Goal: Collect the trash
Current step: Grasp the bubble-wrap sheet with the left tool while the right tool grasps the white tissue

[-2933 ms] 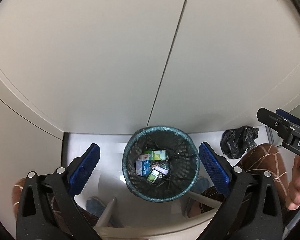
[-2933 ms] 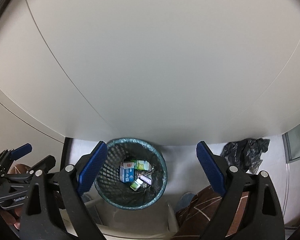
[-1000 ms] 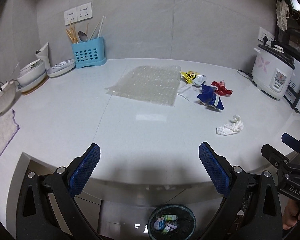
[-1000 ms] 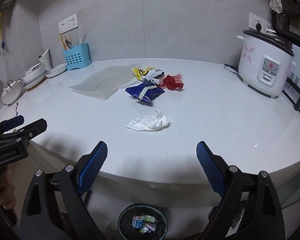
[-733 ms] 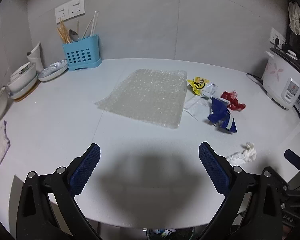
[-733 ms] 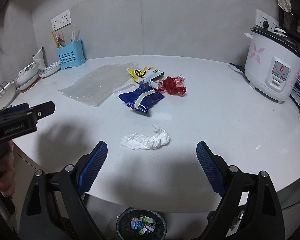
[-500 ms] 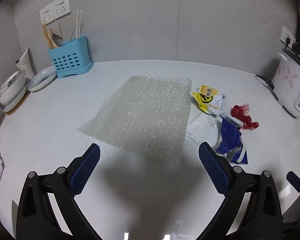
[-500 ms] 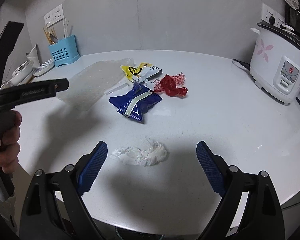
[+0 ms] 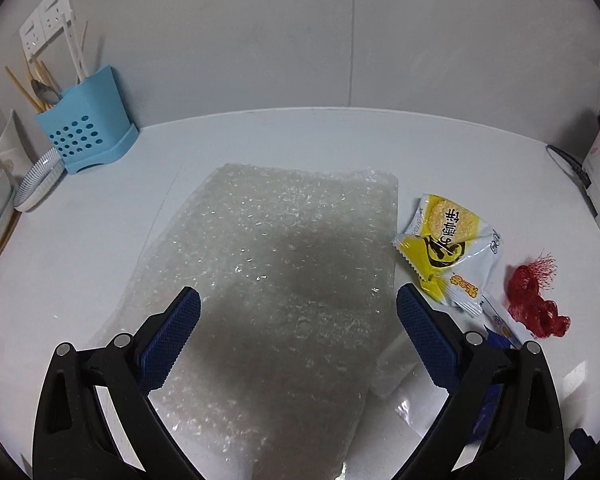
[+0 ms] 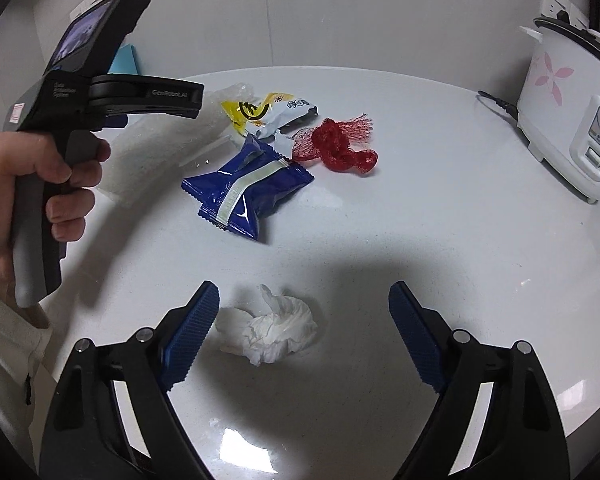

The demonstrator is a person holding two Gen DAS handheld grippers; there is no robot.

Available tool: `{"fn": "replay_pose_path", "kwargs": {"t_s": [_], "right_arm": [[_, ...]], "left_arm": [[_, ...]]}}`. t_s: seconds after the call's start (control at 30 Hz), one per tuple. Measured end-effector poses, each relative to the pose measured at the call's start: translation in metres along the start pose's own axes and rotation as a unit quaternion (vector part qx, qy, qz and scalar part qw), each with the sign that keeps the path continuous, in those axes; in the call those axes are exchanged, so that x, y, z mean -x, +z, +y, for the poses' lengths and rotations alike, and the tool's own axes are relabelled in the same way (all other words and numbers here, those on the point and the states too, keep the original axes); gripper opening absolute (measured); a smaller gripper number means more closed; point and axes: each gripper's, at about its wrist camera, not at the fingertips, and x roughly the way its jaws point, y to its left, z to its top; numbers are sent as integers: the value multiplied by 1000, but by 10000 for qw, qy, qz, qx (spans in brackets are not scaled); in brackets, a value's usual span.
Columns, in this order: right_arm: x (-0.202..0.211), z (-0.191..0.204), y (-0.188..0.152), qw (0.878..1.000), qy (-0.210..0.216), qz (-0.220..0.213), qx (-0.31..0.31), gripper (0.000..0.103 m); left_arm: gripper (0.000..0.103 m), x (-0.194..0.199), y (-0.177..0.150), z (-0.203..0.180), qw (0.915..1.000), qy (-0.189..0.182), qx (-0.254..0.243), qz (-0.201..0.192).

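Both grippers had advanced over counter: left gripper (image 9: 298, 320) wide above bubble wrap (image 9: 276, 280); right gripper (image 10: 304, 320) closing, nothing pinched, crumpled tissue (image 10: 268, 330) between. Risk: light tissue pushed aside.

Crumpled white tissue (image 10: 269, 329) nr counter edge; blue wrapper (image 10: 247, 191), yellow packet (image 9: 446, 245), red netting (image 10: 337, 145), bubble-wrap sheet (image 9: 276, 276) behind.
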Motion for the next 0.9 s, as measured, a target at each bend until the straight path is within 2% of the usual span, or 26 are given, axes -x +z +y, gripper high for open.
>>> {"fn": "replay_pose_path", "kwargs": {"t_s": [0.27, 0.43, 0.53, 0.6, 0.9], "right_arm": [[-4, 5, -3, 9999, 66, 55, 129, 80], [-6, 6, -3, 9999, 115, 75, 93, 78], [-7, 5, -3, 9999, 117, 83, 39, 77], [-6, 5, -3, 9999, 120, 58, 16, 77], [-2, 6, 1, 9998, 171, 13, -49, 77]], "left_arm": [[95, -36, 3, -1, 9994, -39, -16, 351], [94, -40, 3, 5, 9987, -116, 164, 464], [88, -41, 3, 8, 9984, -116, 261, 496], [79, -41, 3, 12, 9981, -72, 349, 493], [52, -38, 1, 21, 9979, -43, 404, 502]]}}
